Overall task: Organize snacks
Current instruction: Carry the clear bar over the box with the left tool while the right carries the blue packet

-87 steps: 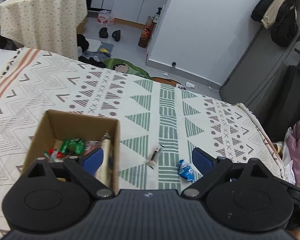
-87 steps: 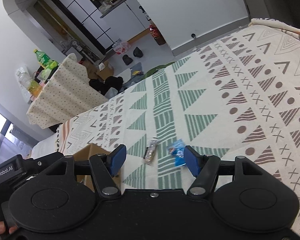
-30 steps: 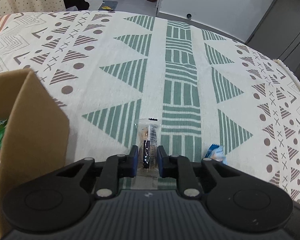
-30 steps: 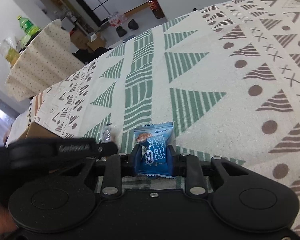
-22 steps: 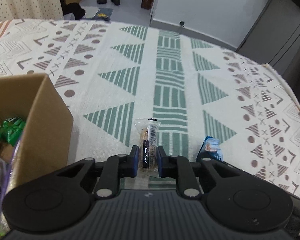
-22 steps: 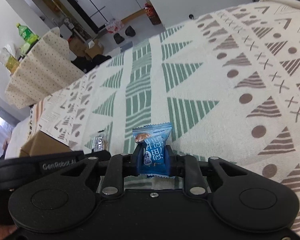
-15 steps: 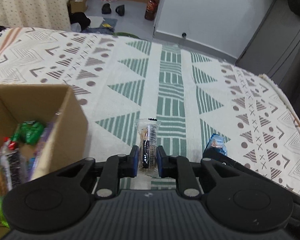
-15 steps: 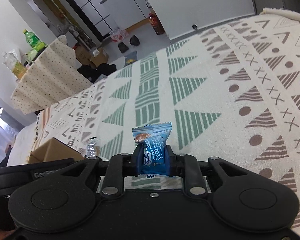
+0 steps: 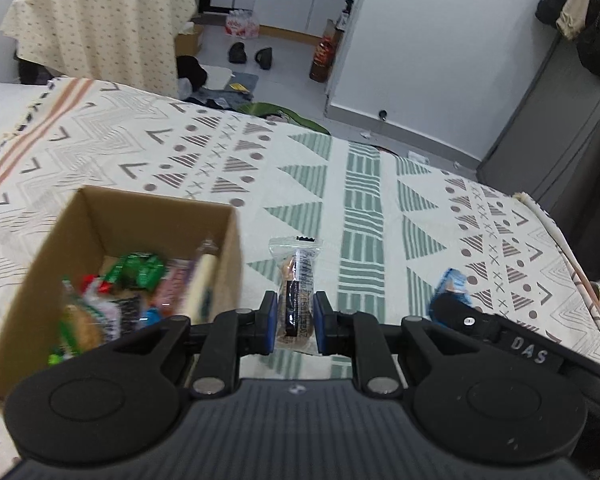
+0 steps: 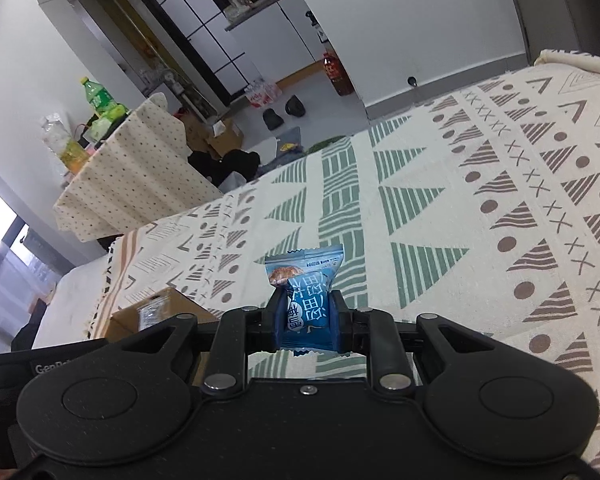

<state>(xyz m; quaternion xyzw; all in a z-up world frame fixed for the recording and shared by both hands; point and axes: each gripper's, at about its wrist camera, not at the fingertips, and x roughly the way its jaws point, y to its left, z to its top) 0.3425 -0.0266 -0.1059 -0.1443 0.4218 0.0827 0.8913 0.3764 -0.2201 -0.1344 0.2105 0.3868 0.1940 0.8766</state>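
Left gripper (image 9: 295, 322): closed narrowly on a clear plastic snack packet with a dark bar inside (image 9: 297, 286), held upright at lower centre of the left wrist view.
Right gripper (image 10: 306, 322): clamped on a small blue foil snack packet with white characters (image 10: 306, 286), lower centre of its own view; it also shows at the right edge of the left wrist view.
Box: an open brown cardboard box (image 9: 100, 216) at lower left of the left wrist view, just left of the clear packet, holding mixed wrapped snacks (image 9: 134, 270).
Surface: a cream bed cover with green and brown triangles (image 9: 364, 184) lies under everything.
Background: a table draped in a dotted cloth (image 9: 100, 28), upper left.
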